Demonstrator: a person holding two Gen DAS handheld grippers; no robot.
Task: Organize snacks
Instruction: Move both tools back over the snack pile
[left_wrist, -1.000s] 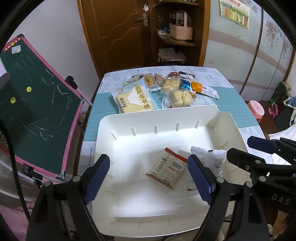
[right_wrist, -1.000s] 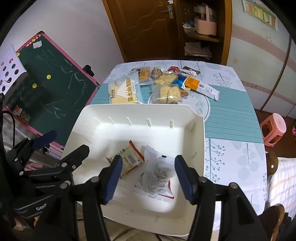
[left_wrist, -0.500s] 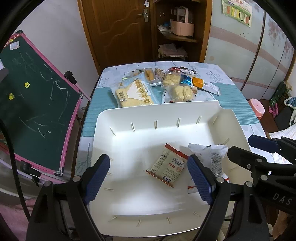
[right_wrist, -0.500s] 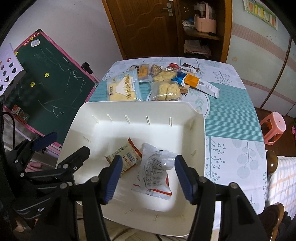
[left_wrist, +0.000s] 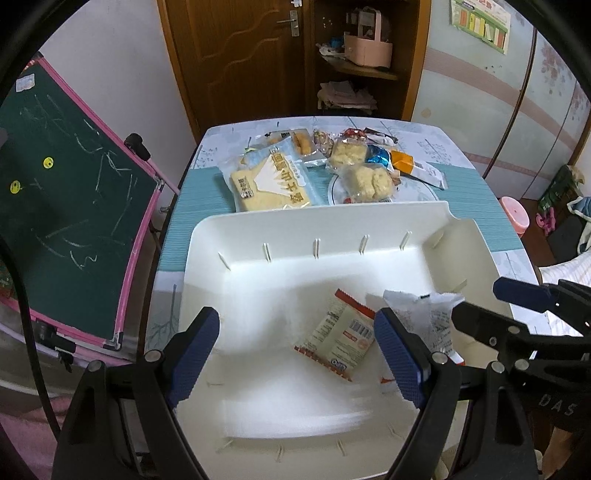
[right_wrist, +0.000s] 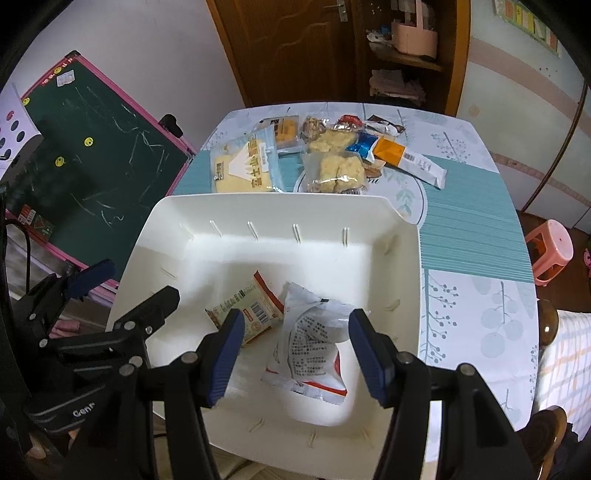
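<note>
A white bin (left_wrist: 303, 258) (right_wrist: 280, 240) stands at the table's near edge. Inside lie a beige packet with a red edge (left_wrist: 340, 336) (right_wrist: 247, 306) and a white crinkled packet (left_wrist: 424, 317) (right_wrist: 314, 339). My left gripper (left_wrist: 299, 354) is open and empty above the bin's near part. My right gripper (right_wrist: 299, 350) is open and empty over the white packet. Each gripper also shows in the other's view: the right one (left_wrist: 517, 314), the left one (right_wrist: 122, 291). More snacks lie beyond the bin: a large yellow cake pack (left_wrist: 269, 181) (right_wrist: 243, 166) and clear bags of pastries (left_wrist: 365, 177) (right_wrist: 336, 166).
An orange-and-white packet (right_wrist: 406, 158) and several small wrappers lie at the table's far side. A green chalkboard with a pink frame (left_wrist: 66, 206) leans at the left. A pink stool (right_wrist: 550, 247) stands at the right. A brown door and shelf are behind the table.
Both grippers have drawn back and up a little, so the bin and the snacks beyond it sit slightly farther off. Both stay open. The packets in the bin have not moved.
</note>
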